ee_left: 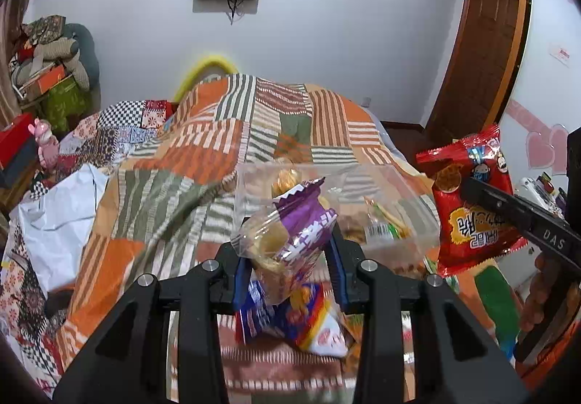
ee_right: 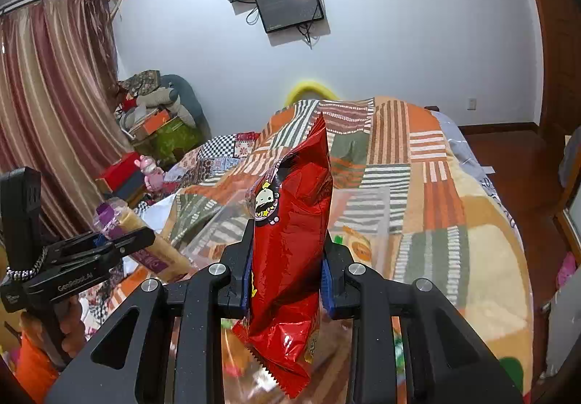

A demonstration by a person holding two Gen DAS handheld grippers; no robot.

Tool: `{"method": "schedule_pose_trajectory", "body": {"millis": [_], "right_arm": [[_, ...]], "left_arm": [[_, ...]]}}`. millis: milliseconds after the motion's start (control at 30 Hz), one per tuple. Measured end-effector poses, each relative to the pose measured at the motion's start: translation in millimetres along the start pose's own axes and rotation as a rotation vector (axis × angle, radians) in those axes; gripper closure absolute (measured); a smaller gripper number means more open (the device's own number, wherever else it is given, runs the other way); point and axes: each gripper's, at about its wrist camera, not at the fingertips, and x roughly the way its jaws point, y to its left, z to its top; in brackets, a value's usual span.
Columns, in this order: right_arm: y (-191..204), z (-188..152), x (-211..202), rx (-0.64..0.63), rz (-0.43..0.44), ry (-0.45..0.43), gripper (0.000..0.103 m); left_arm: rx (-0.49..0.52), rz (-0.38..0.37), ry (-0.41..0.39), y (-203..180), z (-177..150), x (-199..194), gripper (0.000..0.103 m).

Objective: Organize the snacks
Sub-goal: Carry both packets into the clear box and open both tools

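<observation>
Patchwork fleece in orange, green and white stripes fills both my views: the big quilted blanket (ee_left: 225, 135) over the bed is the ground I am working above. On it, just beyond my left jaws, sits the clear rigid plastic tub (ee_left: 392, 186), already holding a few wrapped snacks, and I take it for the place these packets belong. Next down in size is the glossy red foil snack bag (ee_right: 294, 233), which my right gripper (ee_right: 287, 273) has clamped across its middle, held upright and clear of the blanket; in the left view it hangs to the right of the tub and a little above its rim. It looks light and air-puffed, slick and crinkly, so I judge a pinch across the belly may slide, and the flat crimped seam would be the surer hold. My left gripper (ee_left: 290, 262) is closed on the clear-and-purple wrapped wafer roll packet (ee_left: 290, 233), lifted off the bed in front of the tub; the film is soft and yields, the contents are probably brittle, so I would squeeze no harder than I do and keep the hold mid-length where the roll gives some body. Under it, on the blanket, lies a small blue, red and white snack packet (ee_left: 290, 320), not yet picked up and partly hidden by my fingers.
</observation>
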Motion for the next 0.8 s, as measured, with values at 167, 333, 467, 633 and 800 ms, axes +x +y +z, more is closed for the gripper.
{"method": "schedule_pose_trajectory", "body": {"millis": [167, 333, 467, 633, 800], "right_arm": [[-0.1, 9.9, 19.2, 0.011, -0.006, 0.008, 0.077], [0.5, 17.5, 44.8, 0.023, -0.003, 0.038, 0.077], [3.1, 20.0, 63.1, 0.017, -0.008, 0.071, 0.077], [5.7, 21.3, 85.4, 0.010, -0.014, 0.119, 0.077], [8.9, 17.7, 106.4, 0.002, -0.025, 0.179, 0.077]], "left_arm": [[-0.002, 0.011, 0.003, 3.8, 16.8, 20.6, 0.066], [-0.020, 0.037, 0.016, 10.3, 30.8, 44.8, 0.066], [-0.008, 0.062, 0.027, 12.2, 37.6, 68.3, 0.066], [0.022, 0.080, 0.043, 9.7, 39.1, 91.0, 0.066], [0.050, 0.093, 0.069, 6.9, 38.8, 112.1, 0.066]]}}
